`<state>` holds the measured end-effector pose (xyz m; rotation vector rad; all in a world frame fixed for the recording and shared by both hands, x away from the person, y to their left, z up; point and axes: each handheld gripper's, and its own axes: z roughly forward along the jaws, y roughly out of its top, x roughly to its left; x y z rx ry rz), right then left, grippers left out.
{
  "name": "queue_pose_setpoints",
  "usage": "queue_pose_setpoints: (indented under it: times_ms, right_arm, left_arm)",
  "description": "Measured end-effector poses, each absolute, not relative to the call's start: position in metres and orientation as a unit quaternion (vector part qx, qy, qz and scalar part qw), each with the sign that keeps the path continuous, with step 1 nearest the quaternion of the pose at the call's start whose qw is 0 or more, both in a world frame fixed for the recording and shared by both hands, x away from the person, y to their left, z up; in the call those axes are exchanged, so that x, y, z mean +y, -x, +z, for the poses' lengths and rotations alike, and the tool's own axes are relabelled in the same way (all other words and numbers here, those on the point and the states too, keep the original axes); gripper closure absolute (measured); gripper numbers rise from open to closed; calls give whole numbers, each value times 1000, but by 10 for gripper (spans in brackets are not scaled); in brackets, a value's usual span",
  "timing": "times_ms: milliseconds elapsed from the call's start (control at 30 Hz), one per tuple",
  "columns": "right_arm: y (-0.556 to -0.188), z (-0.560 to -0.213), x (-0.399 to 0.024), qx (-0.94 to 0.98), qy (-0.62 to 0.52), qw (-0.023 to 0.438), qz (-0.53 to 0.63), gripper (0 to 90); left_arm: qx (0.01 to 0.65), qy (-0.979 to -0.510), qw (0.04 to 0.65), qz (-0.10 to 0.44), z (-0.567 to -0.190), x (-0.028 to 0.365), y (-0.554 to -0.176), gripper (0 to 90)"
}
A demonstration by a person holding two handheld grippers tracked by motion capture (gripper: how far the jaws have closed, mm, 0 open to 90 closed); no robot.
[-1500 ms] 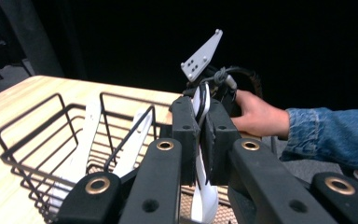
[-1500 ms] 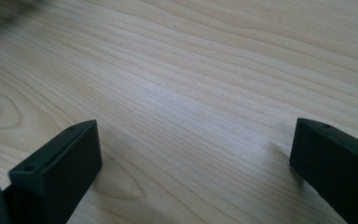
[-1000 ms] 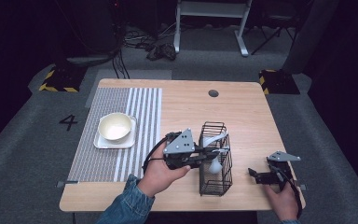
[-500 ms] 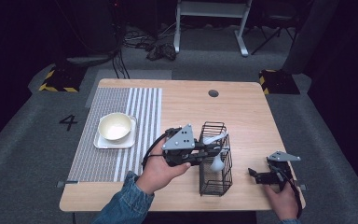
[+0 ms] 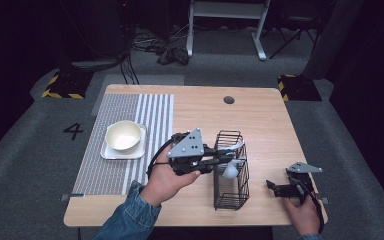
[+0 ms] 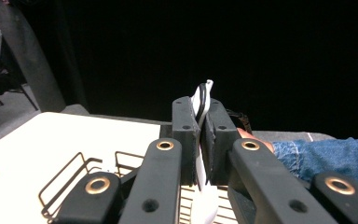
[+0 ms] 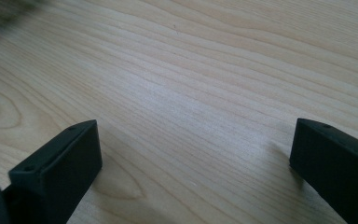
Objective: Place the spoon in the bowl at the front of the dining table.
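White plastic fills the narrow slot between my left jaws: the left gripper (image 6: 199,135) is clamped on the handle of a white plastic spoon with a dark stripe along its edge (image 6: 203,100). In the left gripper view the handle stands up toward twelve o'clock past the pads and its wider end drops toward six o'clock, so its long axis runs across my jaws, not along them. From the high view the same gripper (image 5: 219,161) points toward three o'clock, and the spoon's bowl (image 5: 229,171) hangs inside the top of the black wire caddy (image 5: 231,201), handle tip leaning over the rim toward one o'clock. My guess is that what follows is a straight lift along that axis, to bring the bowl out over the wires. Farther out at nine o'clock a cream bowl (image 5: 123,136) sits on a white square plate (image 5: 107,154) on the grey striped mat (image 5: 111,175). My right gripper (image 5: 276,188) rests at four o'clock on the wooden table (image 7: 214,84), jaws spread wide on nothing, well apart from the caddy.
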<state>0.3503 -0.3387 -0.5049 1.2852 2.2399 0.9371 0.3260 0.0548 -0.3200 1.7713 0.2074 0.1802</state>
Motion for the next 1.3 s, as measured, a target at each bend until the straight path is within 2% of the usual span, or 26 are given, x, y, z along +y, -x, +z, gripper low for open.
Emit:
queue_pose_setpoints:
  times_ms: [633, 1300]
  right_arm:
    - [-351, -505, -339, 800, -459, 195, 334, 19]
    - [-352, -505, -338, 799, -460, 196, 334, 19]
  left_arm:
    - [193, -745, 619, 156, -327, 122, -332, 849]
    - [317, -704, 583, 251, -344, 190, -350, 848]
